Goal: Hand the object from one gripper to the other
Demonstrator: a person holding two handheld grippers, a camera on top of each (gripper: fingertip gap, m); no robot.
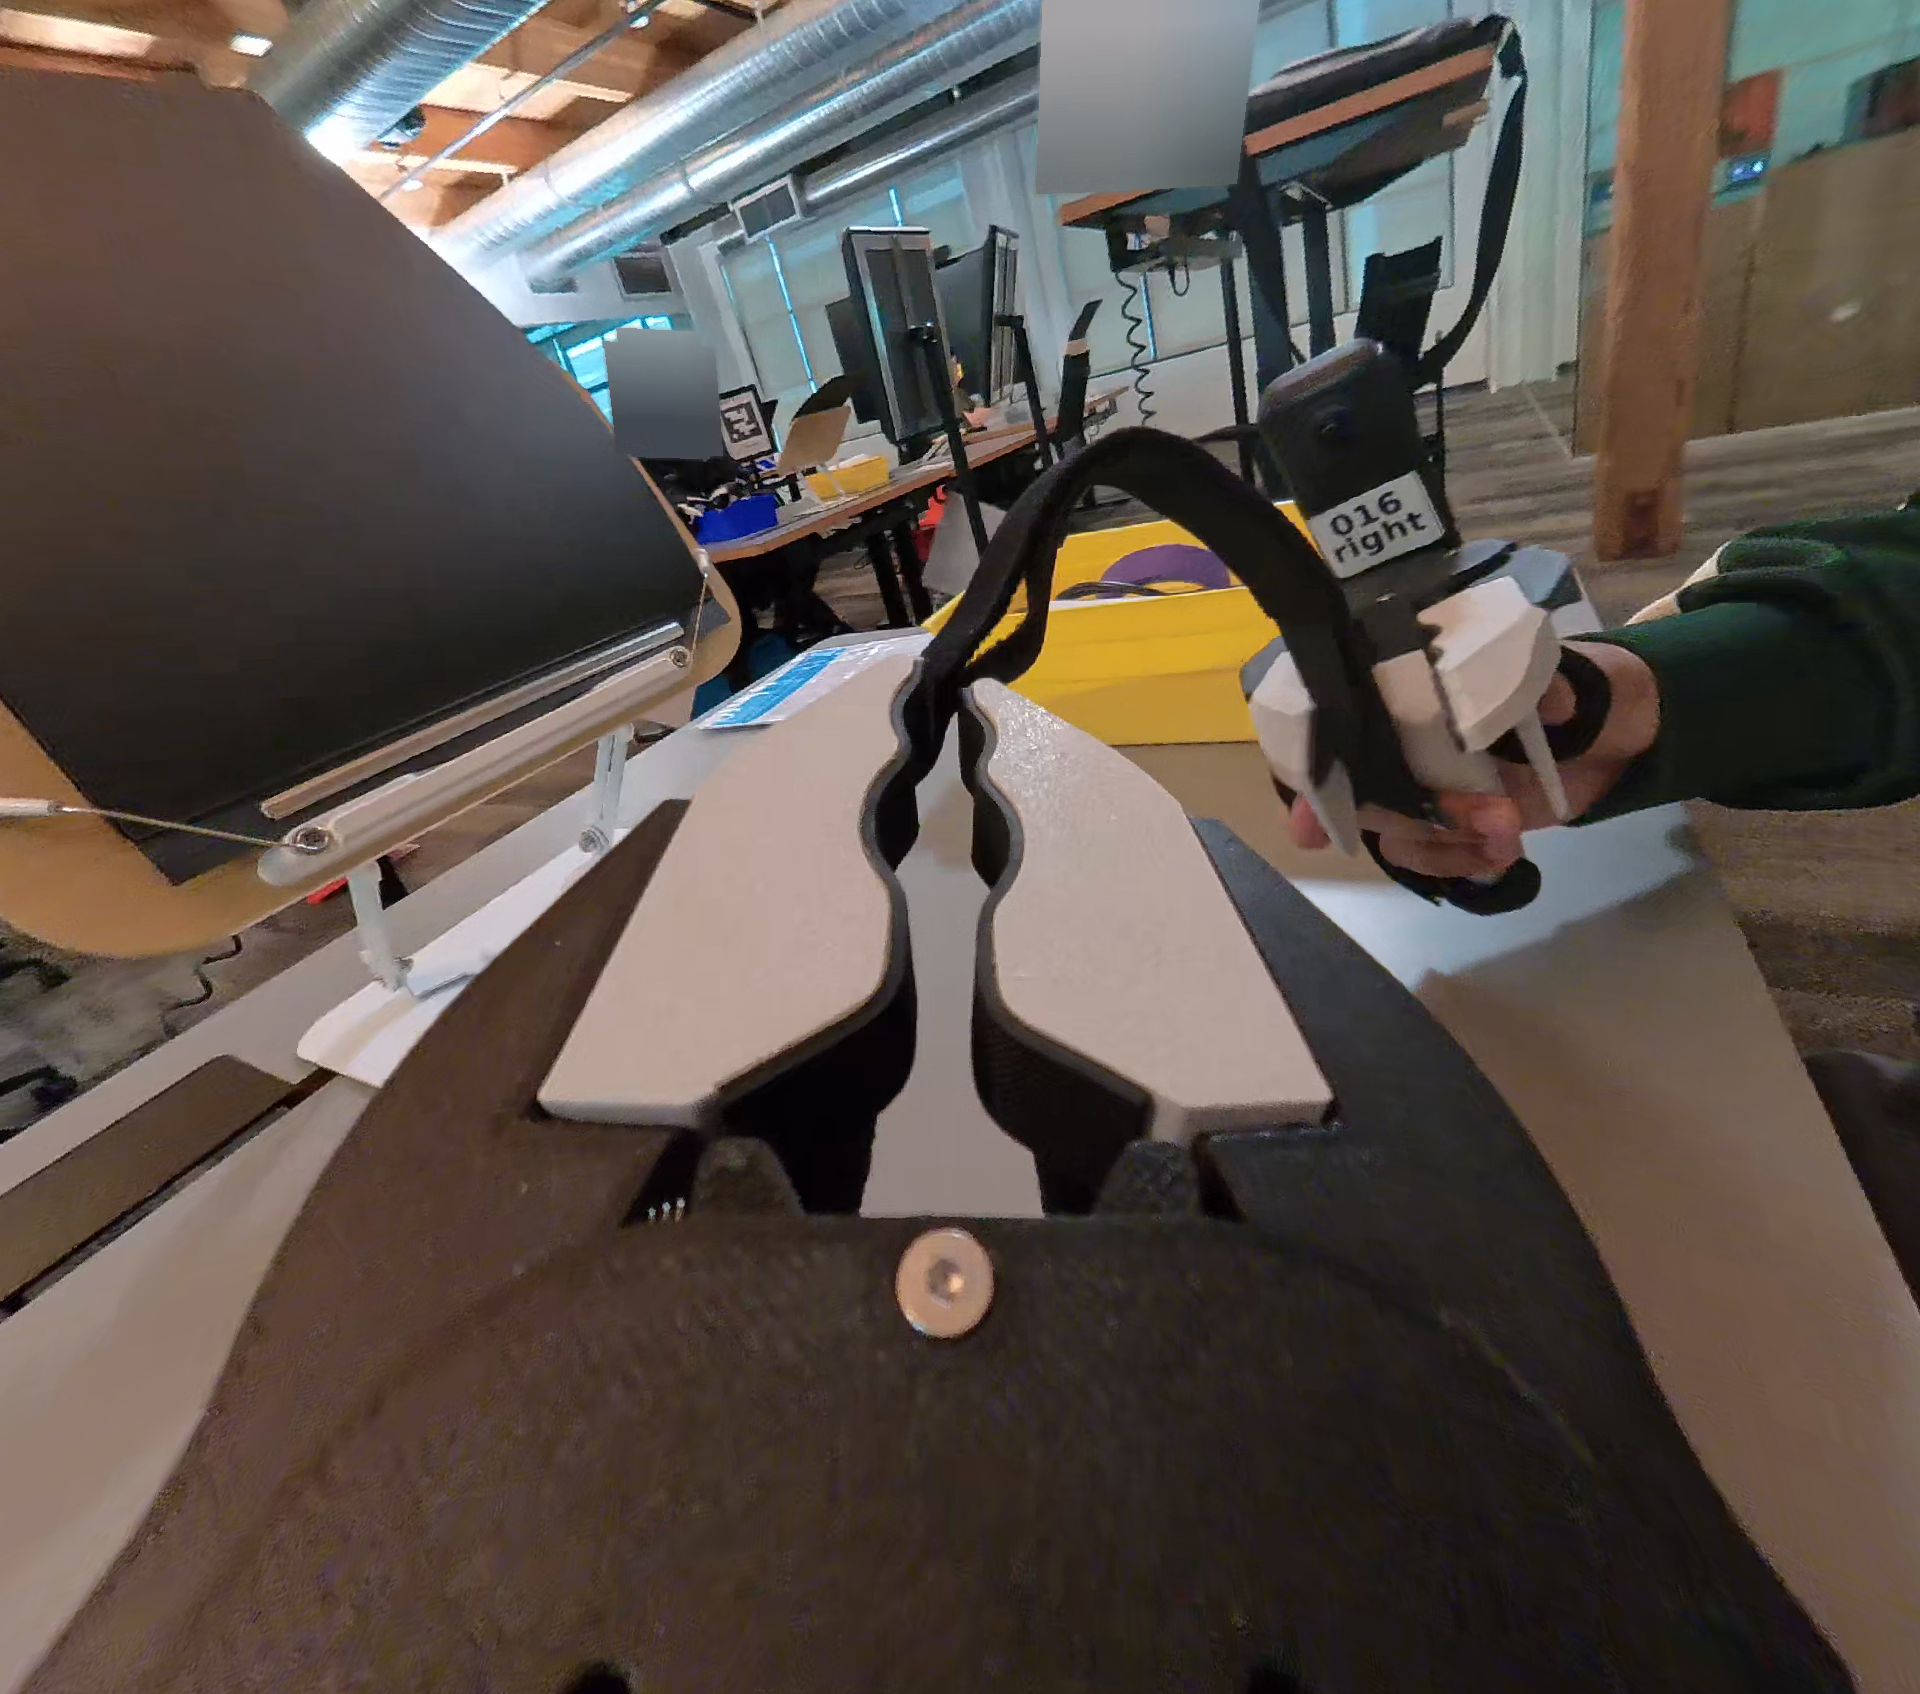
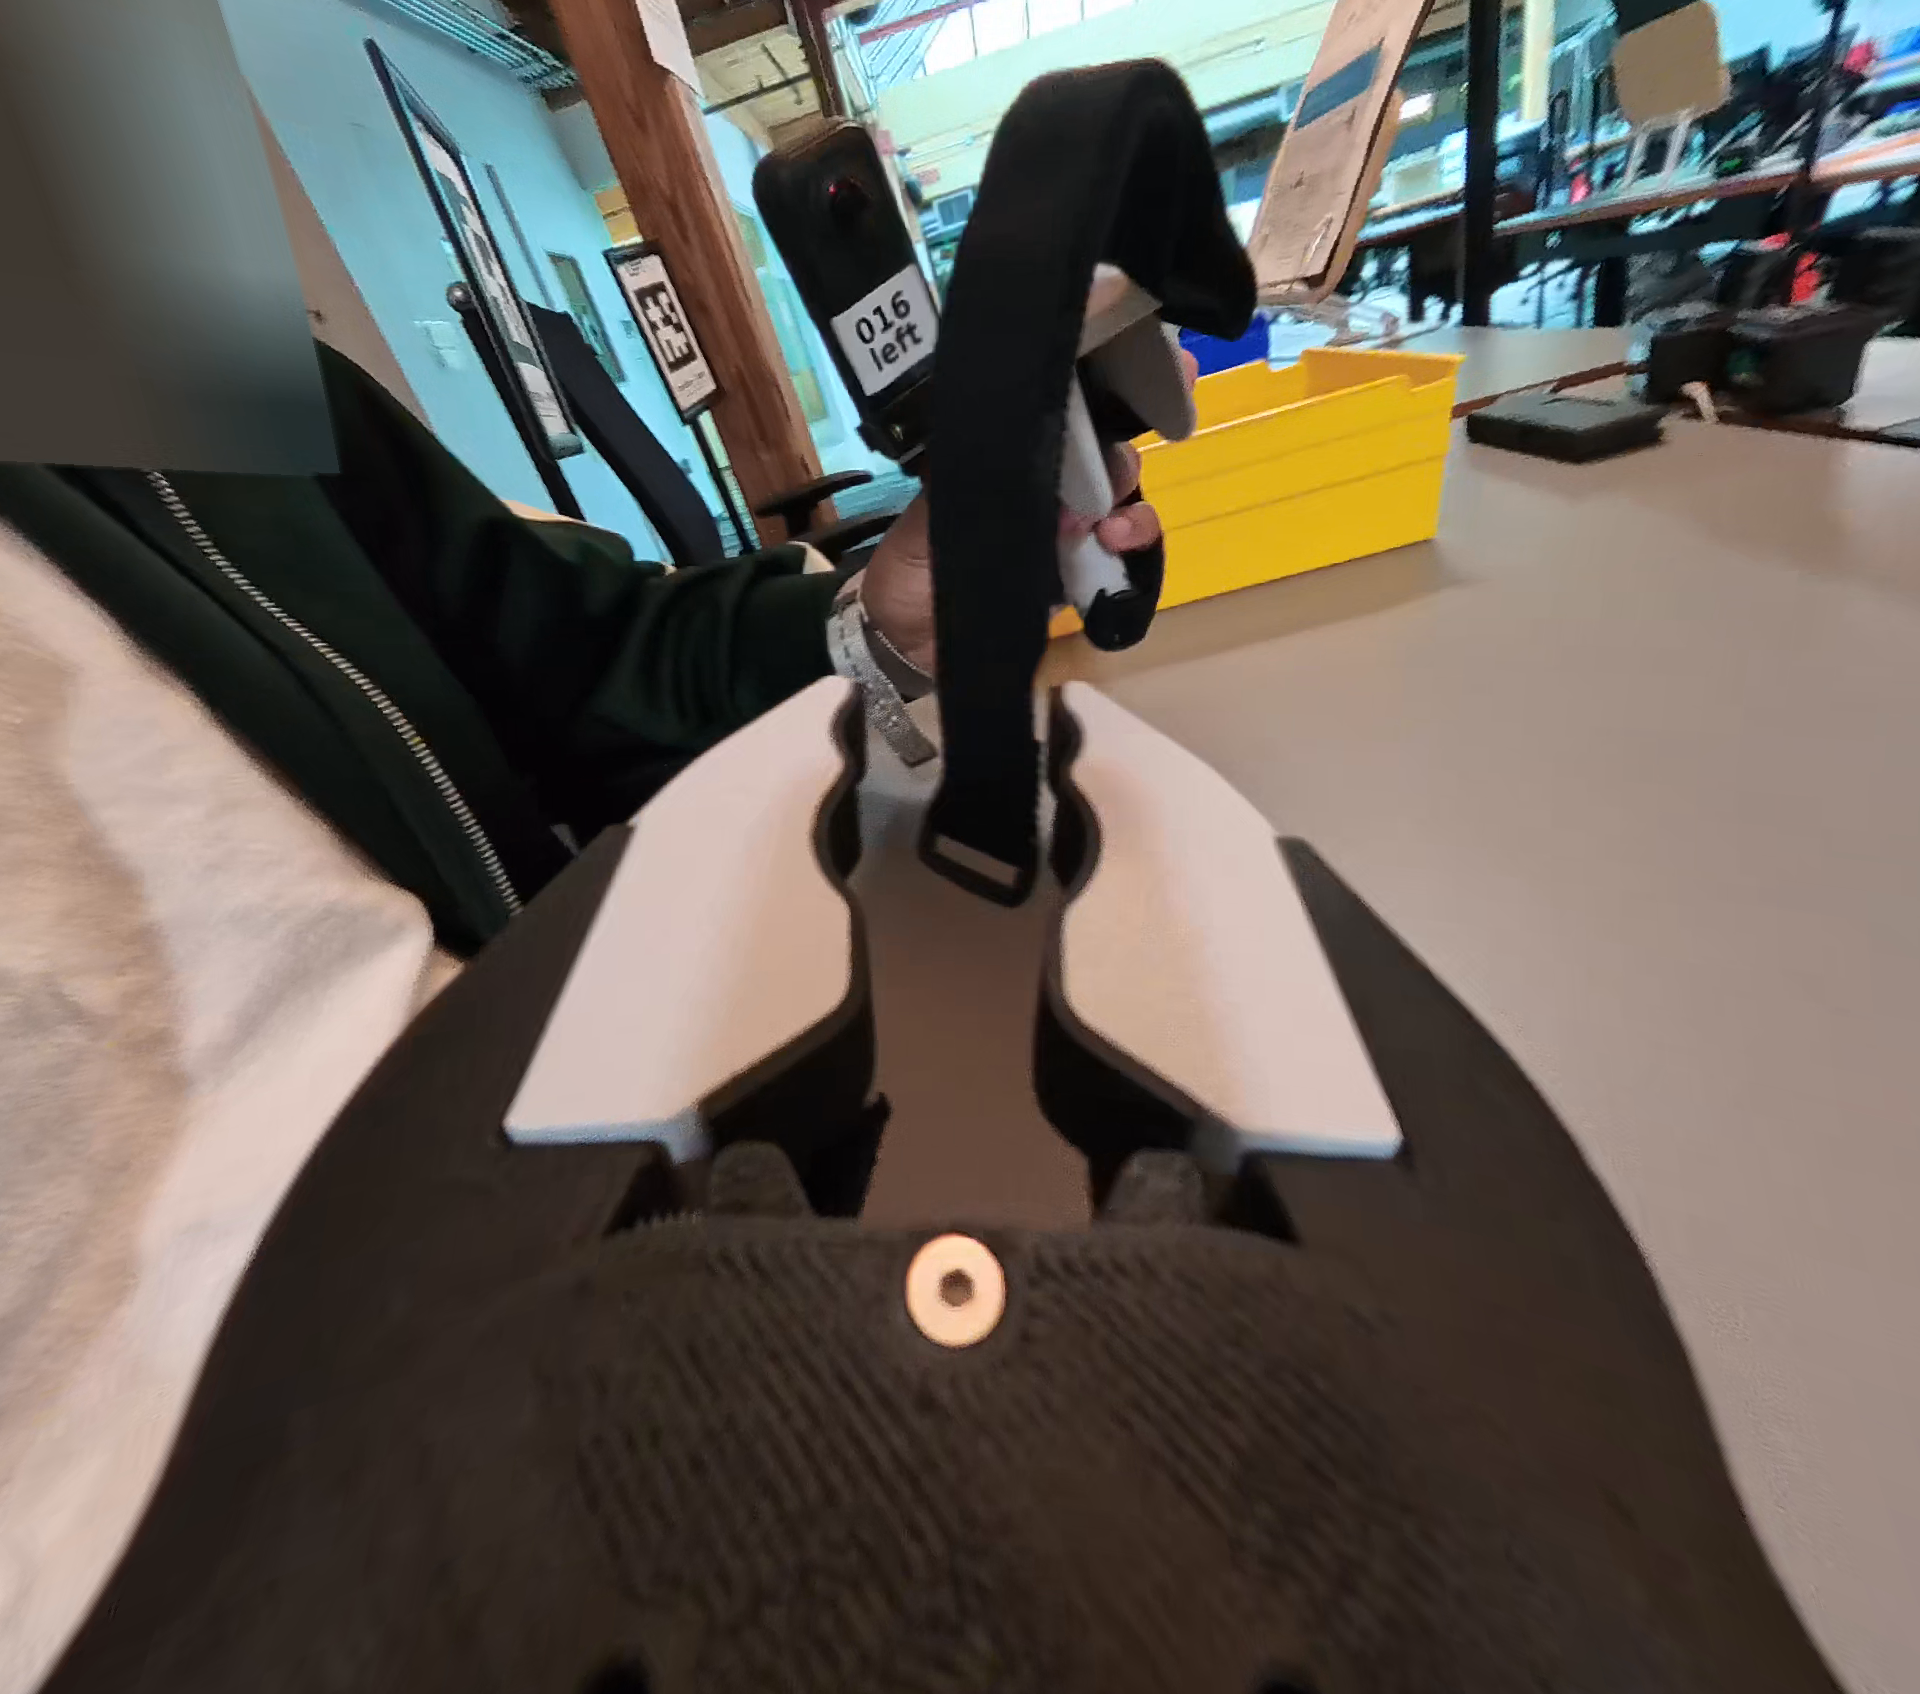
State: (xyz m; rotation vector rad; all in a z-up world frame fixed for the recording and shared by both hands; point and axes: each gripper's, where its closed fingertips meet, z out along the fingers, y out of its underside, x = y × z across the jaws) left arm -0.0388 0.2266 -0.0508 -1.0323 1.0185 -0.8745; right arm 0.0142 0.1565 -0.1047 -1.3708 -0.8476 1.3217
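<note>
Strap (image 1: 1164,491) of black webbing hangs in the air between my two grippers, above the table (image 2: 1558,709).

My left gripper (image 1: 943,709) pinches one end between its nearly closed fingertips. My right gripper (image 2: 951,745) has the other end, with its flat metal ring, between its fingers (image 2: 1164,813), but they stand a little apart and I cannot tell if they really press it. If I let go with the left too early, the strap can slip out and fall on the table beside the yellow bin (image 2: 1309,460). It is soft, flat, limp webbing that bends in an arch and gives nothing stiff to hold.
</note>
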